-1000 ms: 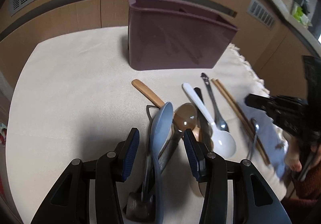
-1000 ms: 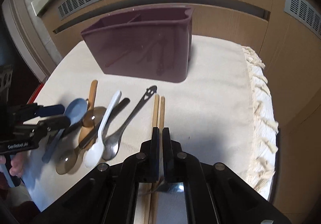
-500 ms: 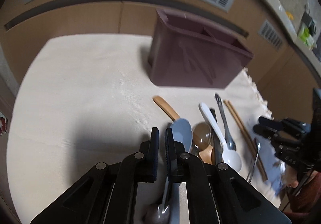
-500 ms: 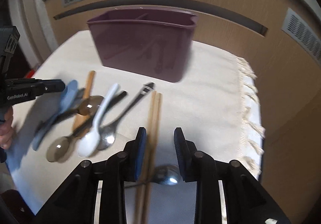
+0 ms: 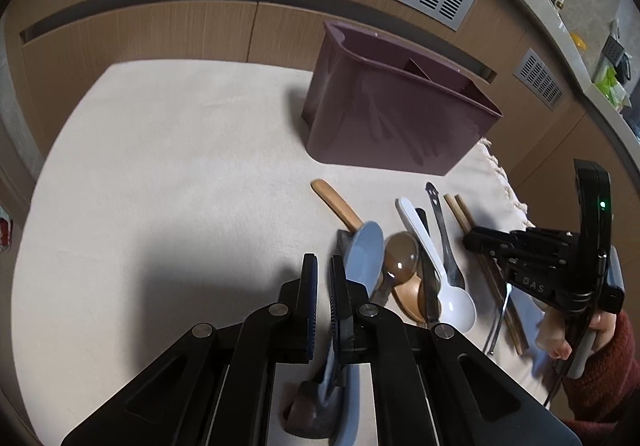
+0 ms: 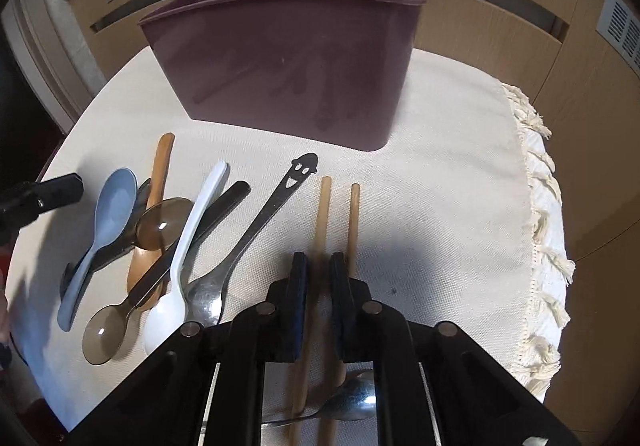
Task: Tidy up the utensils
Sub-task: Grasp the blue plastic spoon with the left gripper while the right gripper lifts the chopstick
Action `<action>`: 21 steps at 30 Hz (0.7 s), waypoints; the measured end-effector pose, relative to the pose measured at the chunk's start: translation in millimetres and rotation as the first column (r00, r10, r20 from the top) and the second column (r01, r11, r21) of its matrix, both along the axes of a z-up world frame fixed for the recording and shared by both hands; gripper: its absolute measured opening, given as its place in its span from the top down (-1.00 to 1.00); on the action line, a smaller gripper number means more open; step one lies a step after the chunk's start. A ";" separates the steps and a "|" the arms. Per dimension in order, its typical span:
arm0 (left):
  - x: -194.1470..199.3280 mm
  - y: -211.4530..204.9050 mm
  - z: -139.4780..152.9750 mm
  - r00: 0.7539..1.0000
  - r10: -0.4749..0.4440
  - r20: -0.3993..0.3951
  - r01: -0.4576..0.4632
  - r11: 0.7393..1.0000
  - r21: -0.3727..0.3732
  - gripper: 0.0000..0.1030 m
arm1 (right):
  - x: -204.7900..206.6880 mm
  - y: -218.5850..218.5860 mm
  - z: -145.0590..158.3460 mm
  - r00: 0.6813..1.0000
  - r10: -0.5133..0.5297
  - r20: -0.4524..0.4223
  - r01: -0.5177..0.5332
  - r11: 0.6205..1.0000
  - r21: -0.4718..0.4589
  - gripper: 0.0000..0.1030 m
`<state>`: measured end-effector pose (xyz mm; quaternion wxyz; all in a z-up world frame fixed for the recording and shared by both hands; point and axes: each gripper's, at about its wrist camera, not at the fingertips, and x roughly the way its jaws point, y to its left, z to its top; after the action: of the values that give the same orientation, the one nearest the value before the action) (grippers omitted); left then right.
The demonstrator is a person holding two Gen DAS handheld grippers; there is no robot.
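- Caddy: a dark plum bin that stood upright at the far side of the cloth. An inner divider showed at its rim in the left view. No utensil rose above the rim; the contents could not be told.
- Utensils lay in a row on the cloth, in front of the caddy and apart from it: blue spoon, wooden spoon, brown spoon, white spoon, steel spoon, chopsticks.
- Left gripper: jaws narrow, closed on the blue spoon's handle; the bowl pointed toward the caddy.
- Right gripper: jaws narrow, set on either side of the left chopstick; the other stick lay just outside the right jaw. Contact with the stick could not be told.
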<state>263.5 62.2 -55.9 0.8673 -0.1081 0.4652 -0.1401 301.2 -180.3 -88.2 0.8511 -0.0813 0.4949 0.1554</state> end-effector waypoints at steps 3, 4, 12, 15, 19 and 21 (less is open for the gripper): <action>0.2 -8.6 -2.9 1.000 -0.023 -0.002 0.023 1.000 -0.003 0.86 | 3.3 14.6 -0.6 0.999 0.022 0.031 -0.020 0.997 -0.069 0.81; 0.3 -10.7 -3.0 1.000 -0.030 -0.004 0.030 1.000 -0.003 0.86 | 3.6 17.8 -0.9 0.999 0.028 0.037 -0.024 0.997 -0.079 0.87; 28.0 -32.8 -7.9 0.996 -0.076 -0.047 0.079 0.994 0.075 0.84 | -22.6 4.6 24.5 0.998 0.014 0.068 -0.019 0.997 0.075 0.90; 37.4 -44.3 -14.2 0.991 -0.108 -0.078 0.116 0.989 0.097 0.79 | -35.4 -1.4 32.3 0.996 0.010 0.090 -0.020 0.994 0.110 0.89; 42.5 -46.3 -18.9 0.988 -0.104 -0.116 0.112 0.992 0.059 0.76 | -41.8 -7.6 38.7 0.994 0.008 0.113 -0.022 0.992 0.121 0.89; 42.8 -46.2 -19.3 0.987 -0.101 -0.124 0.109 0.992 0.057 0.76 | -44.9 -11.5 40.0 0.993 0.003 0.118 -0.018 0.991 0.129 0.89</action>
<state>306.3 16.0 -75.2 0.8319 -0.0642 0.5263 -0.1639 256.3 -191.8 -48.1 0.8813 -0.0374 0.4325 0.1867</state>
